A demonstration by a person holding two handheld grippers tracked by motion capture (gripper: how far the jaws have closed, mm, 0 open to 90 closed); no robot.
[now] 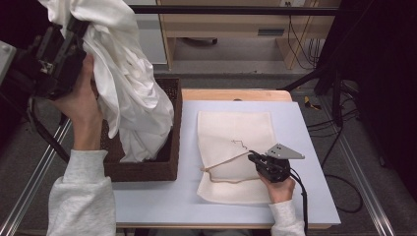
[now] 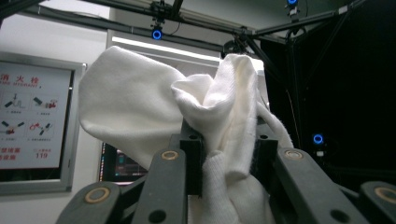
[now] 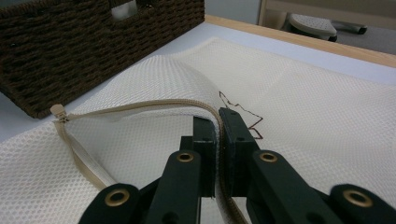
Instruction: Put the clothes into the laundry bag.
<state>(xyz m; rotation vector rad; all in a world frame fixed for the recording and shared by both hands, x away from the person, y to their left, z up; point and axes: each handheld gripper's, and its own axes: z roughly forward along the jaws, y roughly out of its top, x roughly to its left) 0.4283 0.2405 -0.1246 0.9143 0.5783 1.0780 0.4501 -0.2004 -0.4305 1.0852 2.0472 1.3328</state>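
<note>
Table point(image 1: 314, 147) — basket point(image 1: 167, 169), mesh bag point(image 1: 231, 130)

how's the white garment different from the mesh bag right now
The white garment hangs bunched from the left gripper, raised over the basket; the mesh bag lies flat on the table. The garment is thick knit, the bag fine cream netting with a zipper. Both are clamped by a gripper; the right gripper pinches the bag's zipper edge.
</note>
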